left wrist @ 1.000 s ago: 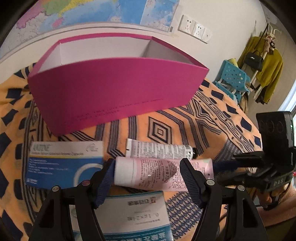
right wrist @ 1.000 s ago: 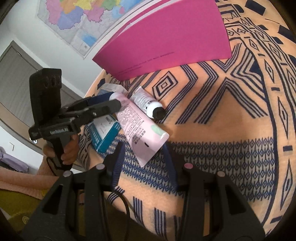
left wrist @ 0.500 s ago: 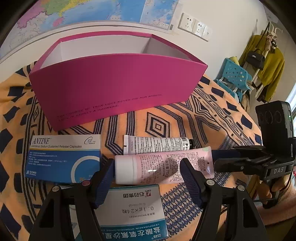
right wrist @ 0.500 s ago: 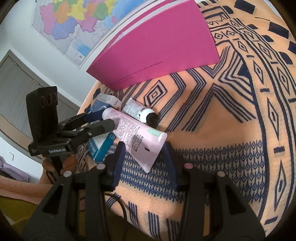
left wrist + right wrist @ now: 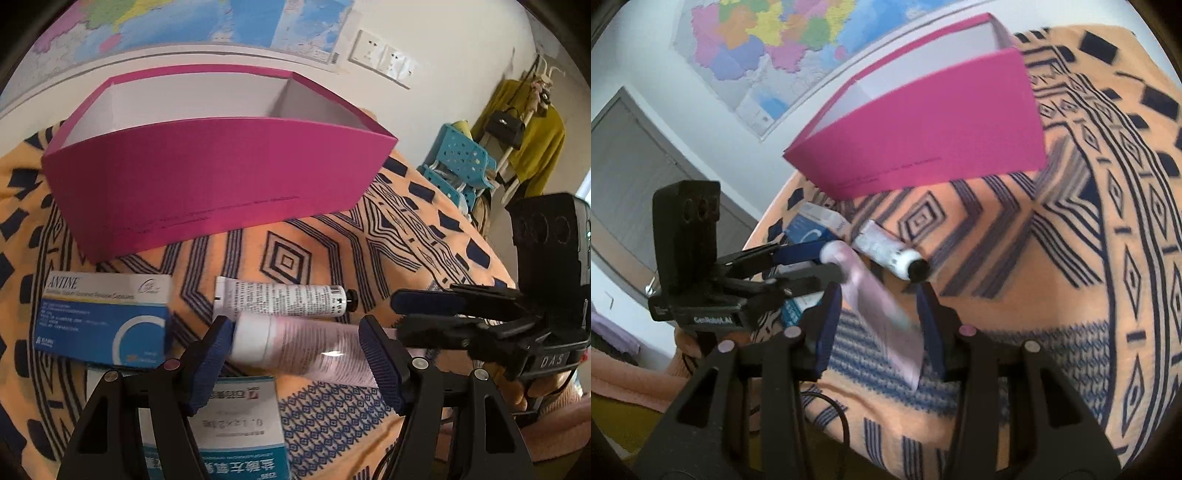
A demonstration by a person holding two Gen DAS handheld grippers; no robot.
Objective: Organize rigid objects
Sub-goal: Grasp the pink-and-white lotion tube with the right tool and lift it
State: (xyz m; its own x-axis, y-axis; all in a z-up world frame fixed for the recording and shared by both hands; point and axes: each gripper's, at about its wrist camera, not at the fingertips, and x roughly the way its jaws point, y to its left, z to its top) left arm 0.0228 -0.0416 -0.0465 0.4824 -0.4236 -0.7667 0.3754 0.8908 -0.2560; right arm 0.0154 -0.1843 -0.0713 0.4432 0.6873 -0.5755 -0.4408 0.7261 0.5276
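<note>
Since a moment ago, the pink tube [image 5: 306, 345] has come up off the cloth [image 5: 369, 236] a little, and your two grippers have kept their hold on it. Your left gripper [image 5: 295, 354] has its fingers wide, with the tube lying lengthways between them and the white cap against the left pad. Your right gripper [image 5: 877, 321] has its fingers closed on the flat tail end. The tube sits near you, just in front of the white tube [image 5: 284, 301], with the blue medicine box [image 5: 103, 319] to the left. The pink box [image 5: 207, 147] is far, past both, and open on top. I think the next step is to carry the tube into it. Lift both hands together, keep the tube level, and go high over the near wall.
</note>
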